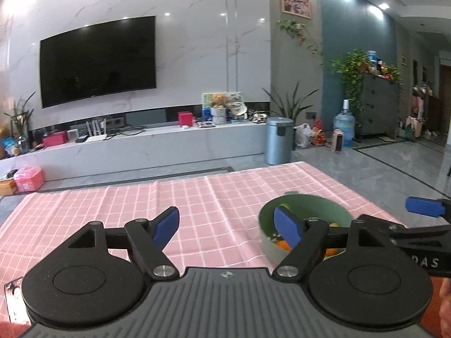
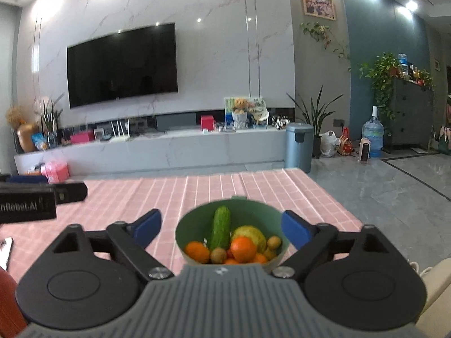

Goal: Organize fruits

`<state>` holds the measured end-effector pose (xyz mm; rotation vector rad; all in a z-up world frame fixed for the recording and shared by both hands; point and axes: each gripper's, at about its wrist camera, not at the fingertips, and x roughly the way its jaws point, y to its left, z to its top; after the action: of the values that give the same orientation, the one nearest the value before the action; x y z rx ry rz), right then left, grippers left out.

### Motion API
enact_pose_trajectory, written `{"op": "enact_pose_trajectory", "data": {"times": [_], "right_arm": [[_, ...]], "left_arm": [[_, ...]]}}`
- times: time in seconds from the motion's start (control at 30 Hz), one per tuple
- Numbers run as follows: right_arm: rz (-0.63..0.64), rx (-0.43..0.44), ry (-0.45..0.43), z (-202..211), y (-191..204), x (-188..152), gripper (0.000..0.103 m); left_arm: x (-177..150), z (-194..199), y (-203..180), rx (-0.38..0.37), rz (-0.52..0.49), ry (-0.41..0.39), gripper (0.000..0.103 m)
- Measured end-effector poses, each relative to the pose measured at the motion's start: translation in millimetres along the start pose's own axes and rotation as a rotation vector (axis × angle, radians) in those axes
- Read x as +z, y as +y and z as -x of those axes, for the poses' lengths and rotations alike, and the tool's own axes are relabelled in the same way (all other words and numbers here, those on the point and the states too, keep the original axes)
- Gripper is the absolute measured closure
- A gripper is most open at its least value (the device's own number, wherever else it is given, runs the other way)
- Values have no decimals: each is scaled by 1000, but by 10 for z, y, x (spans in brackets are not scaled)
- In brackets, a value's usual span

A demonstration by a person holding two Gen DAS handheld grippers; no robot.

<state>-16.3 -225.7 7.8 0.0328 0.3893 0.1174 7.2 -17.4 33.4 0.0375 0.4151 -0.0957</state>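
Note:
A green bowl stands on the pink checked tablecloth. It holds a cucumber leaning upright, a yellow-green fruit, oranges, a kiwi and other small fruits. My right gripper is open and empty, its blue pads either side of the bowl, held above the near rim. My left gripper is open and empty to the left of the bowl, over bare cloth. Its right pad hides part of the bowl. The right gripper's arm shows at the right edge.
The table's far edge faces a grey floor, a white TV bench and a wall TV. A blue-grey bin stands beyond the far right corner. A phone-like object lies at the left edge of the cloth.

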Motion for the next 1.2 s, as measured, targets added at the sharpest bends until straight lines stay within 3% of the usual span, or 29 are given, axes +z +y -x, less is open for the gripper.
{"op": "enact_pose_trajectory", "data": {"times": [0.57,1.2], "right_arm": [[20,60,110,-438,159,-364,11],[-15,56,134,-457,130,-404,11]], "left_arm": [[-410,-338,154,56,25,182,13],[-459,-344,169,64,35,249,13]]}}
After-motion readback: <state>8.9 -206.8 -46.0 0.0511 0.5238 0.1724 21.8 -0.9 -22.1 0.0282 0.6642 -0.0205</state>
